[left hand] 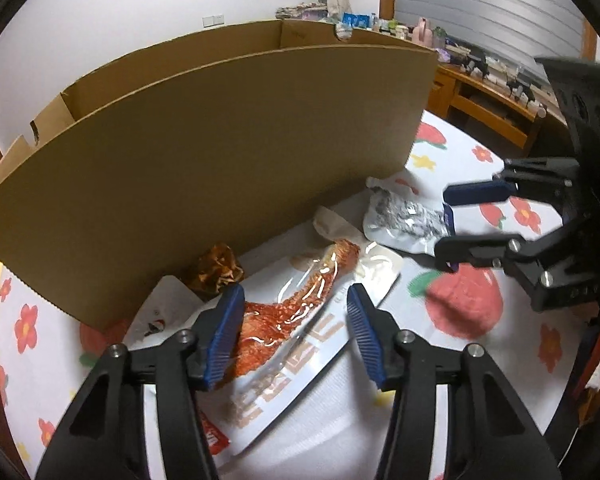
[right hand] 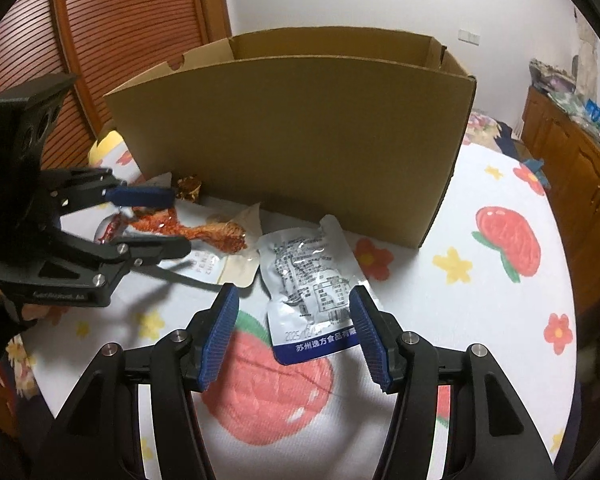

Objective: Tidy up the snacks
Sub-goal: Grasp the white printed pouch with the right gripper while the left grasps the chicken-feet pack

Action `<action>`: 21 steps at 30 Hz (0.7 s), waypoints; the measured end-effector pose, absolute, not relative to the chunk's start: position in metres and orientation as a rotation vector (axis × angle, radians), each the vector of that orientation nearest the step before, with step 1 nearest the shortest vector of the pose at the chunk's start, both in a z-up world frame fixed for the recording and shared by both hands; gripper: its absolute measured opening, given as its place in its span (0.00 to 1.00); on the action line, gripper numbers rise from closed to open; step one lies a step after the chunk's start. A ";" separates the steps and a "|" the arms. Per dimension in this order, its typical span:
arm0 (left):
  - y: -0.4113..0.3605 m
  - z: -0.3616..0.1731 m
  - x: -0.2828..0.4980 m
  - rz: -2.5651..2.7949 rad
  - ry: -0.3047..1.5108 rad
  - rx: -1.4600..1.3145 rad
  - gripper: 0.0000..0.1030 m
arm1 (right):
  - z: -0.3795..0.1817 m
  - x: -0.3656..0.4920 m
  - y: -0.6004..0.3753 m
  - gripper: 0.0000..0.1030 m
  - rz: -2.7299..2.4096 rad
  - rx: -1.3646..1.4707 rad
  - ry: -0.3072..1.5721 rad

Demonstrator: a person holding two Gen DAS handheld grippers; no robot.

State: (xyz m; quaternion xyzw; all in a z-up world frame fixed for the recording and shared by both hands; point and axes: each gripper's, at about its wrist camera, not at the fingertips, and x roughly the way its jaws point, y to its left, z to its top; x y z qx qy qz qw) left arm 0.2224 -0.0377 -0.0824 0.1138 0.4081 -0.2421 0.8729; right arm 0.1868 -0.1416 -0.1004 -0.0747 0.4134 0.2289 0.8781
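A clear vacuum pack with a red spiced chicken leg [left hand: 300, 304] lies flat on the flowered cloth in front of an open cardboard box [left hand: 220, 140]. My left gripper [left hand: 296, 300] hovers over this pack with its blue pads apart, straddling it without pressing. In the right wrist view the same pack [right hand: 212, 232] shows between the left gripper's fingers [right hand: 176, 222]. A silver pouch [right hand: 312, 280] with printed text lies between the spread pads of my right gripper [right hand: 294, 300], which is open. A small dark-brown snack pack [left hand: 218, 268] rests against the box wall.
The box [right hand: 300, 140] stands tall right behind the snacks. A small red sachet [left hand: 212, 436] lies under the left gripper. A yellow object [right hand: 104, 144] sits left of the box. A wooden sideboard [right hand: 572, 152] with clutter runs along the right.
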 end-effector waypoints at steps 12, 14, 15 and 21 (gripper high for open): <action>-0.038 -0.084 0.190 -0.551 0.900 0.265 0.48 | -0.101 0.196 -0.139 0.63 0.442 -0.198 0.844; -0.037 -0.085 0.188 -0.548 0.897 0.272 0.52 | -0.103 0.201 -0.137 0.64 0.436 -0.210 0.847; -0.037 -0.086 0.189 -0.544 0.896 0.273 0.56 | -0.104 0.204 -0.136 0.64 0.436 -0.215 0.851; -0.038 -0.090 0.196 -0.511 0.896 0.263 0.63 | -0.110 0.213 -0.131 0.66 0.451 -0.235 0.874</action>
